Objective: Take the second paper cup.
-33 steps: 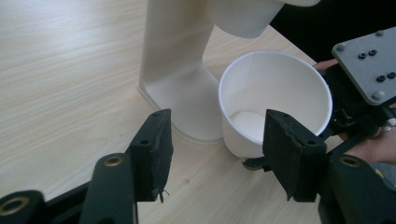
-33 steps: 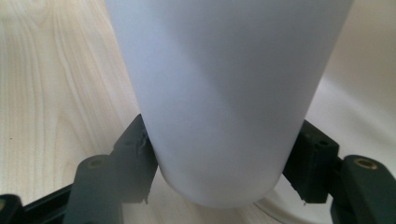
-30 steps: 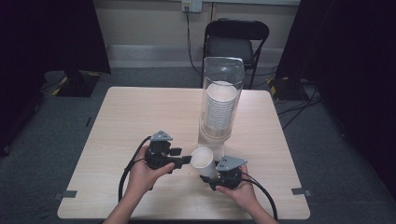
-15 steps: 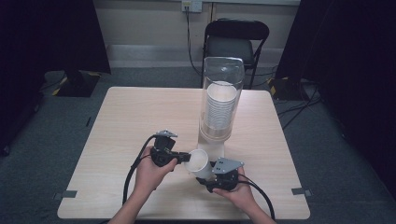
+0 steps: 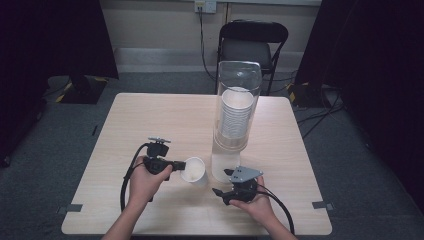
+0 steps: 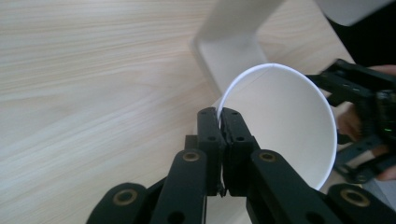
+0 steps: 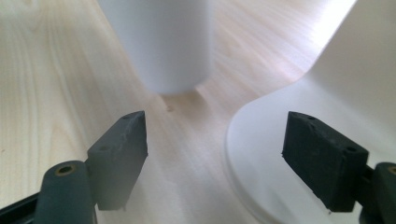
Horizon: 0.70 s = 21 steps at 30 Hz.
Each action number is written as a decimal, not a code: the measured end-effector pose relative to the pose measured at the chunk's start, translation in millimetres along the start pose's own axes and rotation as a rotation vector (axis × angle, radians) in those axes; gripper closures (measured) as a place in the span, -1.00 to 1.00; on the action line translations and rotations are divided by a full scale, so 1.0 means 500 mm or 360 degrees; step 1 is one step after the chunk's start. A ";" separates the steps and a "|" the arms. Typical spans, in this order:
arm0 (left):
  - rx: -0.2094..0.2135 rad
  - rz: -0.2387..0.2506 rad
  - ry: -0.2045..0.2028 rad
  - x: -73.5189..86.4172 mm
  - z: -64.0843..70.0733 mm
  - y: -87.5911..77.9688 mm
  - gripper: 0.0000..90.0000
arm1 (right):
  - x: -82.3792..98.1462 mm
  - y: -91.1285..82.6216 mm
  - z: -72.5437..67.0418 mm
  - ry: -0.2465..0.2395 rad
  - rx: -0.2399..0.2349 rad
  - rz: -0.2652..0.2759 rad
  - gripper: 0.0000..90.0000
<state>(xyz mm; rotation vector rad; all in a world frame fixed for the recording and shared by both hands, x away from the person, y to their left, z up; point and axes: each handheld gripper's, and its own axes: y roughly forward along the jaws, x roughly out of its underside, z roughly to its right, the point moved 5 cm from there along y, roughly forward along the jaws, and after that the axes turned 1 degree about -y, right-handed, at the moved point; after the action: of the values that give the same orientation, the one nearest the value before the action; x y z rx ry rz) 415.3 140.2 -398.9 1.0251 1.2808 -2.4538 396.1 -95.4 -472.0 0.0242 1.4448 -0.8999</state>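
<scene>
Handover done beside cup dispenser (image 5: 236, 120): left claw (image 6: 219, 122) pinches paper cup (image 5: 194, 170) rim; right claw (image 7: 215, 149) has just been opening, empty.

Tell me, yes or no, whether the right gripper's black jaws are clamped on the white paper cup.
No: in the right gripper view the right gripper has its jaws apart over bare table, while the white paper cup stands beyond them.
</scene>
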 end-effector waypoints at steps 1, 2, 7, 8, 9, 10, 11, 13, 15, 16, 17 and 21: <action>0.0000 0.0000 0.0000 0.000 0.000 0.000 0.95 | 0.000 -0.002 0.003 0.0007 0.0013 0.0005 -0.52; -0.0030 0.0004 -0.0006 -0.001 -0.011 -0.003 0.95 | 0.000 -0.002 0.003 0.0007 0.0013 0.0005 -0.52; -0.0122 0.0019 -0.0084 -0.004 -0.057 -0.011 0.94 | 0.005 -0.008 0.017 0.0058 0.0025 0.0007 -0.51; -0.0140 0.0018 -0.0088 -0.004 -0.063 -0.012 0.94 | 0.006 -0.009 0.018 0.0062 0.0036 0.0003 -0.51; -0.0146 0.0020 -0.0088 -0.003 -0.065 -0.012 0.94 | 0.007 -0.010 0.020 0.0065 0.0035 0.0006 -0.51; -0.0158 0.0035 -0.0093 -0.004 -0.069 -0.012 0.93 | 0.007 -0.011 0.020 0.0068 0.0035 0.0006 -0.51; -0.0162 0.0033 -0.0081 -0.004 -0.071 -0.013 0.92 | 0.007 -0.012 0.021 0.0069 0.0040 0.0006 -0.51; -0.0178 0.0062 -0.0097 -0.005 -0.073 -0.013 0.87 | 0.007 -0.013 0.024 0.0075 0.0048 0.0005 -0.50; -0.0184 0.0085 -0.0096 -0.007 -0.074 -0.013 0.81 | 0.008 -0.013 0.025 0.0083 0.0051 0.0007 -0.50; -0.0176 0.0103 -0.0101 -0.008 -0.074 -0.015 0.74 | 0.008 -0.014 0.026 0.0082 0.0056 0.0008 -0.50; -0.0161 0.0150 -0.0097 -0.010 -0.073 -0.017 0.61 | 0.008 -0.015 0.027 0.0083 0.0066 0.0011 -0.50; -0.0106 0.0239 -0.0044 -0.010 -0.068 -0.028 0.28 | 0.007 -0.021 0.032 0.0096 0.0082 0.0025 -0.50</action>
<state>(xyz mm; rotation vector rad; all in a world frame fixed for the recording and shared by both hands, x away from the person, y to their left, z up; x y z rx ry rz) 429.1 174.7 -399.6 1.0270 1.2216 -2.2907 403.3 -112.9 -466.8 0.1016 1.4751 -0.9305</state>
